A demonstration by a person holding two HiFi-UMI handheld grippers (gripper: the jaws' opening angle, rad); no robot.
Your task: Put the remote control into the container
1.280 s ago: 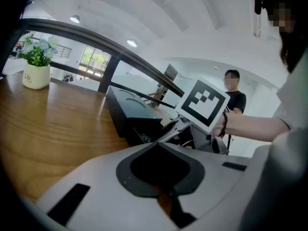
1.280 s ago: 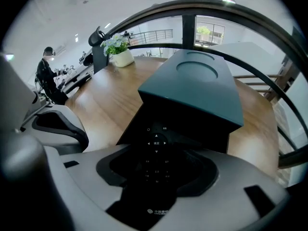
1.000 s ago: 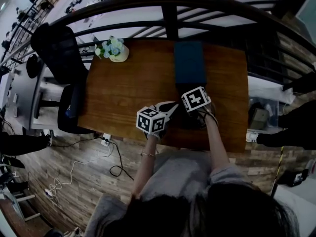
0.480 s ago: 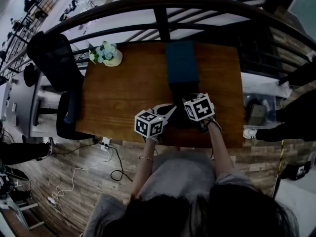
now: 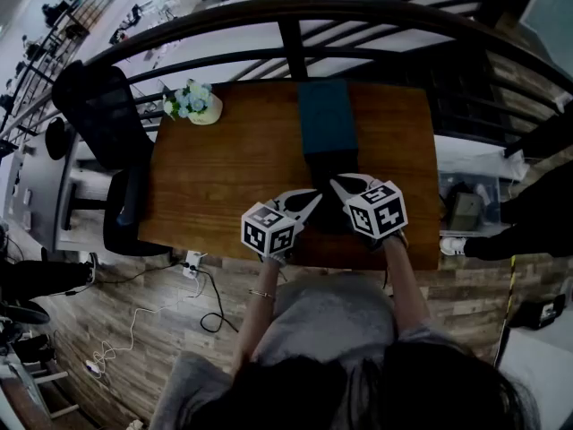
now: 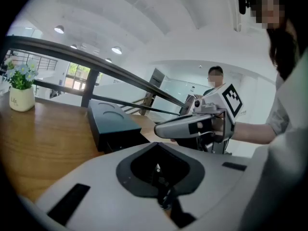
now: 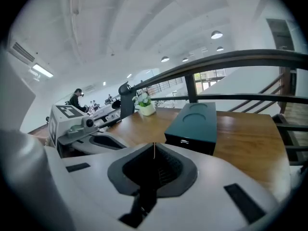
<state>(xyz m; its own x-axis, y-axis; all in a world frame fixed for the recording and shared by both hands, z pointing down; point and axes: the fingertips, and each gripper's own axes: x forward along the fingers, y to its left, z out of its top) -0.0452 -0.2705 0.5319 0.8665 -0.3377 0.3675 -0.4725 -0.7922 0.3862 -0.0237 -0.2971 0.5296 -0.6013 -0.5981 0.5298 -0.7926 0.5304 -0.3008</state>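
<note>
The container [image 5: 327, 115] is a dark teal oblong box standing at the far middle of the wooden table [image 5: 224, 168]. It also shows in the left gripper view [image 6: 113, 124] and the right gripper view [image 7: 195, 121]. A dark flat shape [image 5: 329, 213] lies just in front of it between the grippers; I cannot tell if it is the remote control. My left gripper [image 5: 309, 197] is at its left, jaws together and empty [image 6: 155, 145]. On the other side my right gripper [image 5: 338, 183] is shut too, with nothing between its jaws [image 7: 154, 144].
A small pot of flowers [image 5: 199, 104] stands at the table's far left corner. A dark metal railing [image 5: 295, 25] runs behind the table. A black office chair [image 5: 107, 106] is off the left side. Cables lie on the floor below.
My right gripper has drawn back toward the near edge and to the right, and its fingers now show pointing at the box. The left gripper has hardly moved.
</note>
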